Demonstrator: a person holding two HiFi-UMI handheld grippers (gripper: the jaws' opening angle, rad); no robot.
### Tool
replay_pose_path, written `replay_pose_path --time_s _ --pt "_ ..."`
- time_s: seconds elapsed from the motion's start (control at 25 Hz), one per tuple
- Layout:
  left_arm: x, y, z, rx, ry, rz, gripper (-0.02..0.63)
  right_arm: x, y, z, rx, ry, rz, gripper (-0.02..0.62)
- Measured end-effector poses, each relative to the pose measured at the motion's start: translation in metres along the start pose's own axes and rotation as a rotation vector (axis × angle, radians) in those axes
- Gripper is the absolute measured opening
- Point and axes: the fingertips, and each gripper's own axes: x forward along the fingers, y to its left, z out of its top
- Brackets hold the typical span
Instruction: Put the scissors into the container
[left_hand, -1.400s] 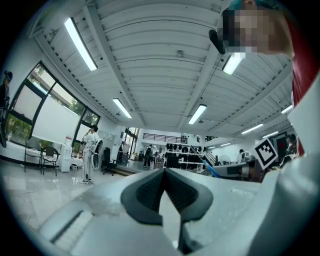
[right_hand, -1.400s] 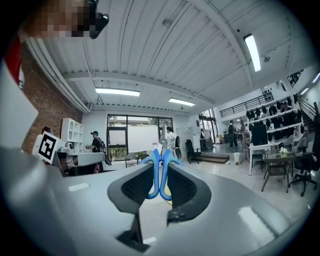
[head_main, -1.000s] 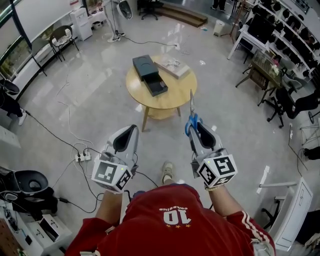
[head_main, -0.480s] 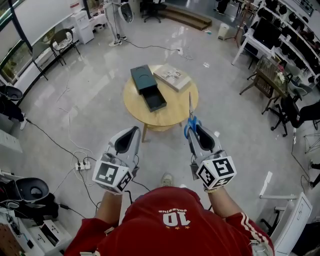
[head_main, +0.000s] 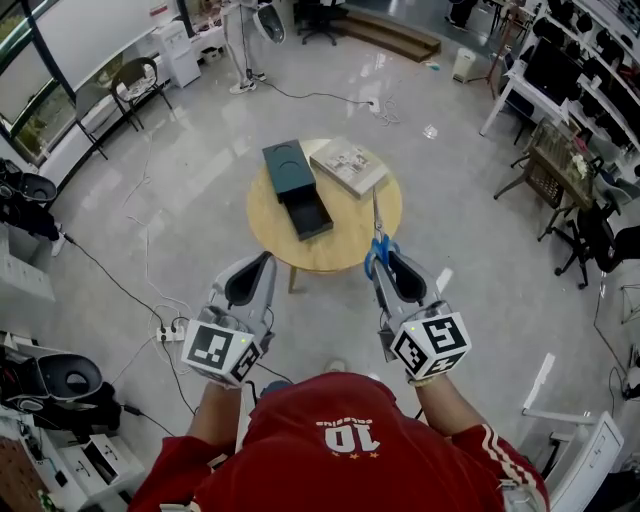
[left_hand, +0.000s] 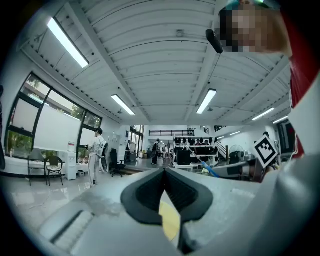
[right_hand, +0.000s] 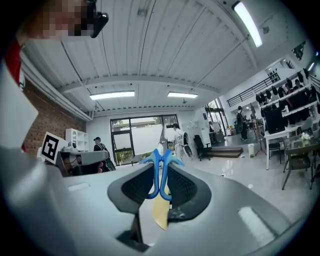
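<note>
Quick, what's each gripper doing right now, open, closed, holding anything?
Left gripper: closed, nothing between its jaws.
Right gripper: closed on the blue handles of the scissors, blades pointing forward.

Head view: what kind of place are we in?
Probably an open-plan lab or workshop office: desks with monitors line the right side, office chairs stand around, a power strip and cables lie on the polished floor, and a small round table stands mid-floor.
</note>
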Motion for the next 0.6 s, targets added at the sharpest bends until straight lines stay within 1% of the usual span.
replay_pose_path --time_s 0.24,0.44,0.6 --pt "0.014 -0.012 0.003 0.036 0.011 0.003 0.002 0.001 -0.015 0.0 0.018 -0.011 0.017 0.089" --pt "0.024 -0.017 0.007 0.049 0.024 -0.003 0.002 0.002 -0.023 0.003 0.033 -0.014 0.017 0.089" --pt "0.033 -0.014 0.003 0.046 0.028 -0.017 0.002 0.01 -0.029 -0.004 0.033 -0.002 0.01 0.089"
